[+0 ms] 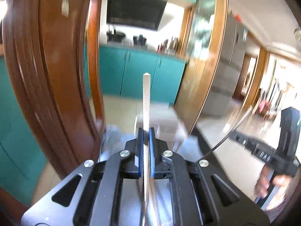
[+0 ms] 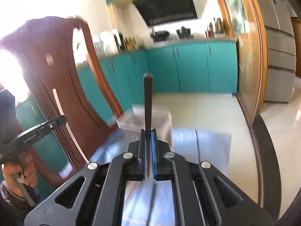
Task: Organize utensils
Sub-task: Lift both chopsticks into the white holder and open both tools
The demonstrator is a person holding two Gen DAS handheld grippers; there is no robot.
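Note:
My left gripper (image 1: pixel 146 131) is shut on a white textured utensil handle (image 1: pixel 146 98) that stands upright between the blue pads. My right gripper (image 2: pixel 148 131) is shut on a dark brown utensil handle (image 2: pixel 148 98), also upright. A clear plastic organizer bin (image 2: pixel 160 118) sits on the glossy table just beyond the right gripper; it also shows blurred in the left wrist view (image 1: pixel 167 124). The right gripper appears in the left wrist view (image 1: pixel 263 150), holding a thin utensil. The left gripper appears in the right wrist view (image 2: pixel 37 130), holding the white utensil.
A brown wooden chair back (image 1: pixel 47 75) stands at the left, also in the right wrist view (image 2: pixel 62 86). The glossy table has a dark rim (image 2: pixel 267 150). Teal kitchen cabinets (image 2: pixel 188 67), a counter with pots and a fridge (image 2: pixel 280 47) lie beyond.

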